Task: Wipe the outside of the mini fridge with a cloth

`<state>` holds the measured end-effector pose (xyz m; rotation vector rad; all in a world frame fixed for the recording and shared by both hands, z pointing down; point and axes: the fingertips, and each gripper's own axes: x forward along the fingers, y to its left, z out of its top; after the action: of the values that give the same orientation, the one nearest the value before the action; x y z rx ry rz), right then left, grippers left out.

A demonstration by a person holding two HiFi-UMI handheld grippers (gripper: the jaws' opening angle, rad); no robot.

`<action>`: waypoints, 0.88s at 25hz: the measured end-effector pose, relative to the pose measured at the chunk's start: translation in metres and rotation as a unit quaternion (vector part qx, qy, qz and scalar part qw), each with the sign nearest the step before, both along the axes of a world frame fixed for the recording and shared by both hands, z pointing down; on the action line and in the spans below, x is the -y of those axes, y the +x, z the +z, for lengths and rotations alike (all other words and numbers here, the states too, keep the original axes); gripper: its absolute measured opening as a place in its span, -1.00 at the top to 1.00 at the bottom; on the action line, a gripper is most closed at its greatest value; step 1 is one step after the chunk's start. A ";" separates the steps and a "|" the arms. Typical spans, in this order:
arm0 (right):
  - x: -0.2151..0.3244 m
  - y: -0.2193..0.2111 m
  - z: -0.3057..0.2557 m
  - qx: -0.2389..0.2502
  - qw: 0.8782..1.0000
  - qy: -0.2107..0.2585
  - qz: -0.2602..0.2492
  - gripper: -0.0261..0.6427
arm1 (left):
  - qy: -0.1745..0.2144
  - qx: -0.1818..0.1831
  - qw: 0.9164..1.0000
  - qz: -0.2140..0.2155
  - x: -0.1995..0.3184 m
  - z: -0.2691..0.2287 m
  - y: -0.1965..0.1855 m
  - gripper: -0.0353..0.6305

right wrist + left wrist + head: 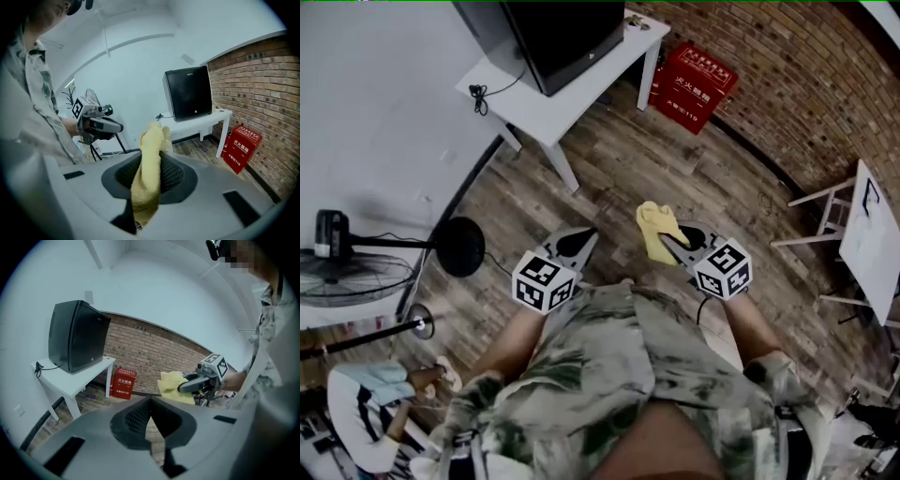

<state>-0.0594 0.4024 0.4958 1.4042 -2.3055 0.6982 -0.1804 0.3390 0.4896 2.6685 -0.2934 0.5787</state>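
Spot black mini fridge (553,28) upper left, standing on white worktop (581,84). Lower down, find left tongs (579,242) pressed together, nothing between them, well apart from fridge. Just right of those, note yellow cloth (656,228) clamped in right tongs (675,246), poking out past the tips, over wood floor (628,169). Further right, log red crate (694,84) against brick wall (806,84).

I see the cloth (149,171): yellow, soft and bunched, clamped between the jaws of the right hand-held gripper (668,242), with its loose end poking up past the tips. Mini fridge (558,33): black box, upright on a white worktop (572,94), far left by the wall. The two are well apart.
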 end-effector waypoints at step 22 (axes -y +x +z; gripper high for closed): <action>-0.074 0.033 -0.039 0.013 0.998 0.056 0.008 0.64 | 0.012 0.020 0.999 0.043 -0.071 -0.014 0.048 0.82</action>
<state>-0.0262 0.4767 0.4568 1.4732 -2.3891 0.6025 -0.1325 0.4101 0.4754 2.7052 -0.1982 0.6604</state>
